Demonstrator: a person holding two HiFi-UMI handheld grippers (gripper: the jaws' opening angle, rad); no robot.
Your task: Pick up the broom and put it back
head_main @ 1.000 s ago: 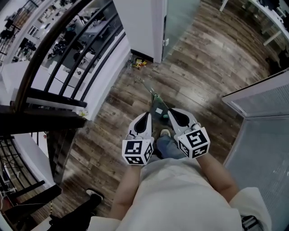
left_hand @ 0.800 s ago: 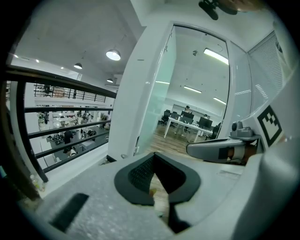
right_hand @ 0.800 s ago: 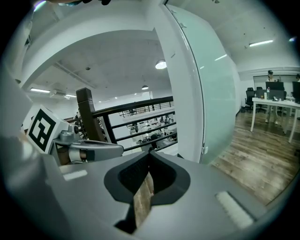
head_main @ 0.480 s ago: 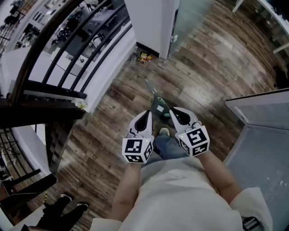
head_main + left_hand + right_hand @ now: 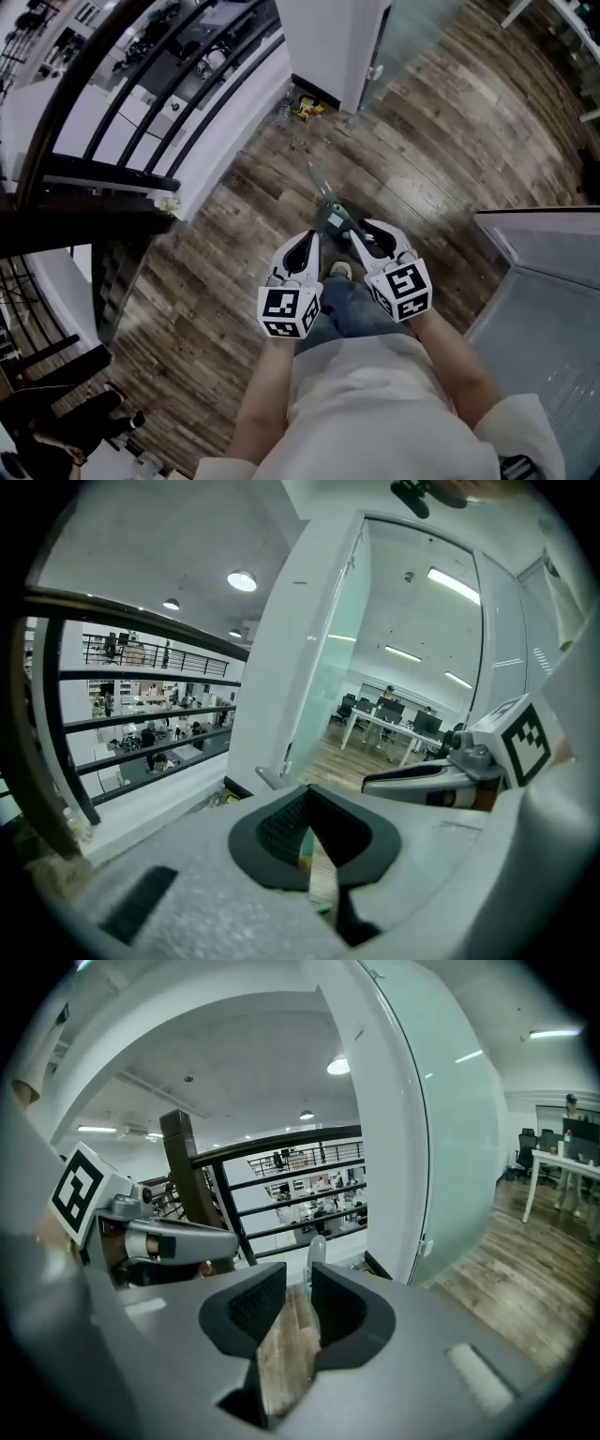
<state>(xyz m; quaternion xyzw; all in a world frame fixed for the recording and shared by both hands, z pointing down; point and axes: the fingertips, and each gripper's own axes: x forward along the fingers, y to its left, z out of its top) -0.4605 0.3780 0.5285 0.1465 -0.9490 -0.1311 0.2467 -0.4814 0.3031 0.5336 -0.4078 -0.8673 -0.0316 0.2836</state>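
Lying on the dark wood-plank floor point(image 5: 441, 141) straight ahead of the person is a small broom with a green head point(image 5: 334, 221) and a thin, pale handle point(image 5: 317, 180) that points away toward the base of a white wall point(image 5: 328, 47).

It looks light and stiff. The handle is probably smooth and slippery, and the weight likely sits at the head. A hold on the handle just above the head should balance it best.

The right tongs point(image 5: 364, 231) hang just over the head. Their jaws are partly apart, having just been opening, and hold nothing. The left tongs point(image 5: 307, 240), beside them, are closed tip to tip and empty. A black metal railing point(image 5: 141, 103) runs along the left.
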